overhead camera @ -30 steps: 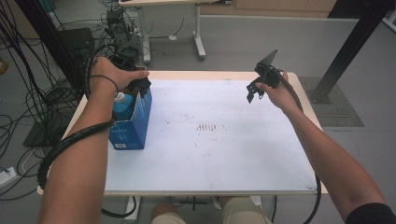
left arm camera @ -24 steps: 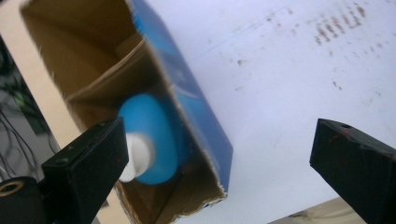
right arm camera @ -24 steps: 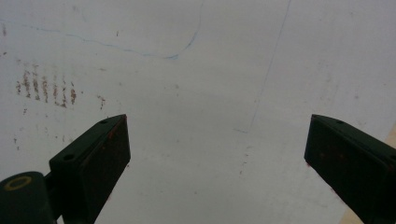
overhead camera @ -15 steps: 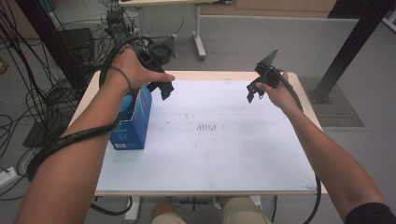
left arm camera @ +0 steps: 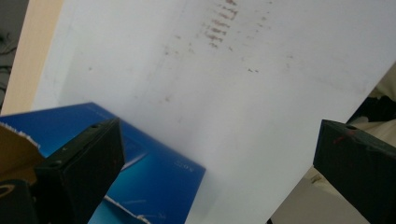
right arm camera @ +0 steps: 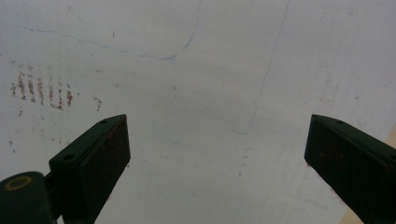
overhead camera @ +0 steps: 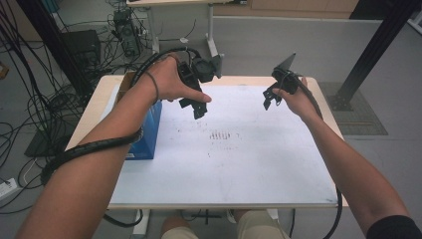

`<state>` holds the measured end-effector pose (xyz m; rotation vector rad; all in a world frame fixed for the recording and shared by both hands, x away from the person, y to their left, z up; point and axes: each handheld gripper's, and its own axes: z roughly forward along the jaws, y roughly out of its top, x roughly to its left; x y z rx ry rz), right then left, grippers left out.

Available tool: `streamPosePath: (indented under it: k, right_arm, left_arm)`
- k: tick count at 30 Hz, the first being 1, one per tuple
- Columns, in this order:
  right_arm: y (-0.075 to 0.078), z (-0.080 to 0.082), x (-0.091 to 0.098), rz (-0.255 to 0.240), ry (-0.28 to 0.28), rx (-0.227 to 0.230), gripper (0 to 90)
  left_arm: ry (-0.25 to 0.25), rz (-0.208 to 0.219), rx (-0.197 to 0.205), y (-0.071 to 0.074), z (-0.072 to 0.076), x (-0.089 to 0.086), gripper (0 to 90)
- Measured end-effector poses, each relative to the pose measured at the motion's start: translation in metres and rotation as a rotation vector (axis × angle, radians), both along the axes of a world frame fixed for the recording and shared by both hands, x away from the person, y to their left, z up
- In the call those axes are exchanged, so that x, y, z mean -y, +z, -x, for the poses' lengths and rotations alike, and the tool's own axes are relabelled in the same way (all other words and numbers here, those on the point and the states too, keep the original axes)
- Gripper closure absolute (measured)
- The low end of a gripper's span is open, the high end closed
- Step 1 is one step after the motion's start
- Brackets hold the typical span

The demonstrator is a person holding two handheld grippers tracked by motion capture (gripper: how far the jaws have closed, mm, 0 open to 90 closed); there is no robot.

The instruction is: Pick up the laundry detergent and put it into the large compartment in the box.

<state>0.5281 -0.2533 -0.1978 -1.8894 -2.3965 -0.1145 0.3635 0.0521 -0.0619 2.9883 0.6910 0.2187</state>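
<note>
Both grippers are hanging above the table with nothing in them, so you are looking at a moment between steps. From the high view, you are holding the left gripper (overhead camera: 200, 110) in the air over the white tabletop (overhead camera: 239, 164), just beside the upper end of the blue box (overhead camera: 147, 130) that is standing near the table's left edge, largely hidden by your forearm. You are holding the right gripper (overhead camera: 268, 101) well apart from it, over the far right part of the table.

From the left gripper view, the jaws are standing wide apart and empty; the blue box (left arm camera: 154, 182) is lying below and behind the left jaw, not between the two, with its brown flap (left arm camera: 14, 144) showing at the edge.

From the right gripper view, the jaws are likewise spread wide over bare, scuffed tabletop (right arm camera: 210, 93), gripping nothing.

Judging from this, the box is already resting on the table and free of your grip; whatever handling remains has not begun, and neither gripper is reaching for it.
</note>
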Motion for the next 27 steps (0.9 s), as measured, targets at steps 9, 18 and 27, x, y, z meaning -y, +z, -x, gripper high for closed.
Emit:
streamPosePath:
  k: [9,18,27]
  right_arm:
    - [-0.002,-0.002,-0.002,0.004,0.002,-0.004,7.1]
    - [-0.002,-0.002,-0.001,0.003,0.000,-0.003,7.1]
    - [-0.004,-0.004,-0.002,0.006,0.004,-0.009,7.1]
  left_arm:
    - [-0.171,-0.029,0.001,-0.003,0.008,0.024,3.5]
    - [-0.227,-0.062,0.006,-0.008,0.010,0.037,3.5]
    - [-0.248,-0.059,0.000,-0.009,0.008,0.042,3.5]
